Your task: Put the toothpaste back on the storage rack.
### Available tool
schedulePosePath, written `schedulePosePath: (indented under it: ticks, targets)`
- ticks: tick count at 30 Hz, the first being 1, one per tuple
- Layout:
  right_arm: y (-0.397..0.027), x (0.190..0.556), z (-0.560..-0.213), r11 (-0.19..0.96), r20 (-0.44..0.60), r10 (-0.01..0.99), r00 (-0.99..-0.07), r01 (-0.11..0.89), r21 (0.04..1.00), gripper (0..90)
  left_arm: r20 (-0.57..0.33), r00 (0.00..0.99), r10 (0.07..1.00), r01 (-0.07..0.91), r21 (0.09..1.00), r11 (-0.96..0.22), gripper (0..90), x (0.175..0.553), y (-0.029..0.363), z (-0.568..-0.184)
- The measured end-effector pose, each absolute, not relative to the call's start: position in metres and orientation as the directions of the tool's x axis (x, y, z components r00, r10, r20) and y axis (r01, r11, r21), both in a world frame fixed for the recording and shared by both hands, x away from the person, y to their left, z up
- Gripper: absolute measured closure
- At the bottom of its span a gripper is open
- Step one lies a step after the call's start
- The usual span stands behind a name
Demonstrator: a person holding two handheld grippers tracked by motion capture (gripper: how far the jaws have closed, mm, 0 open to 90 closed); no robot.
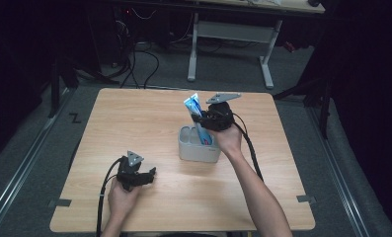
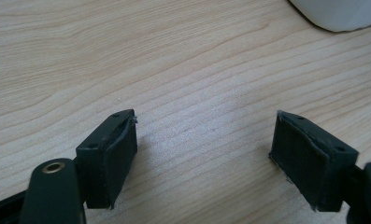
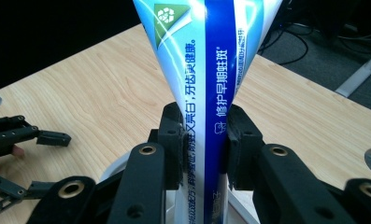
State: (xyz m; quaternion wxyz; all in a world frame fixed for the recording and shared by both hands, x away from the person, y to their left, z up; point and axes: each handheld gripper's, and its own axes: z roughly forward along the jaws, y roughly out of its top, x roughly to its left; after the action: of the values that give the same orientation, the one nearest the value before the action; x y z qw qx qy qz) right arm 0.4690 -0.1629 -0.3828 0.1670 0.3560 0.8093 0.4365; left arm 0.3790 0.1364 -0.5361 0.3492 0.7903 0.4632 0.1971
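The right hand-held gripper (image 1: 207, 117) is clamping a blue-and-white toothpaste tube (image 1: 195, 111) near its middle, both pads pressing its flat sides in the right gripper view. The tube is standing upright with its lower end down inside the grey holder (image 1: 198, 146), its crimped end rising above the holder's rim. Whether its cap is resting on the holder's bottom cannot be told. So the tube seems nearly placed; letting go and drawing the hand away is what is left. The left hand-held gripper (image 1: 145, 177) is waiting on the worktop (image 1: 134, 118) on the person's side of the holder, jaws spread and gripping nothing.
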Motion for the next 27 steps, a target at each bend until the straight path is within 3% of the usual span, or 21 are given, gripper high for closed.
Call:
schedulePosePath:
  ticks: [27]
  targets:
    - [-0.17,0.461,-0.394,0.401,0.024,0.718,-0.695,0.442,0.802,71.5,-0.014,0.493,0.87,0.595,0.735,-0.325,23.3,0.379,0.137,-0.536]
